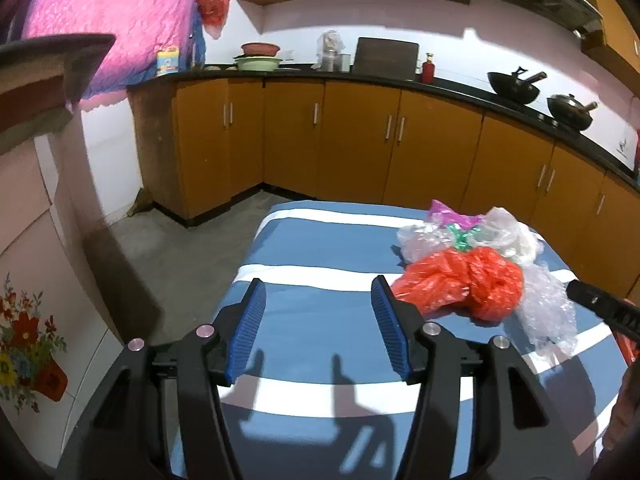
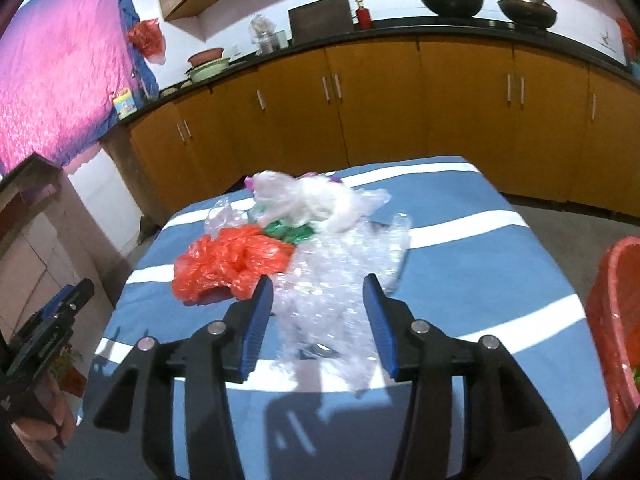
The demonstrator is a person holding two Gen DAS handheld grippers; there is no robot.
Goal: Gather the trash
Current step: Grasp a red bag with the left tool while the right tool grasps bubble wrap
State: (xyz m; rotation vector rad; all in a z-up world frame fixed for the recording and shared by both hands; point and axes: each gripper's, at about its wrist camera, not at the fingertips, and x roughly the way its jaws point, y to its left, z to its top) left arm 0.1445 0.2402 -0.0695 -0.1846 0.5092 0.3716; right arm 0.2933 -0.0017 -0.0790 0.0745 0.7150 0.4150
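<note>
The right gripper (image 2: 318, 312) is wide open, with the see-through bubble wrap (image 2: 340, 280) lying between its blue fingers on the blue and white striped table (image 2: 480, 280), and the left gripper (image 1: 318, 320) is wide open too, holding nothing over the stripes. Just past them sits the trash pile: a crumpled orange bag (image 1: 464, 280) touching the bubble wrap, with green, clear and purple plastic bits behind it. A red bin (image 2: 612, 320) stands beside the table on the right, and brown cupboards (image 1: 360, 148) are far behind.
</note>
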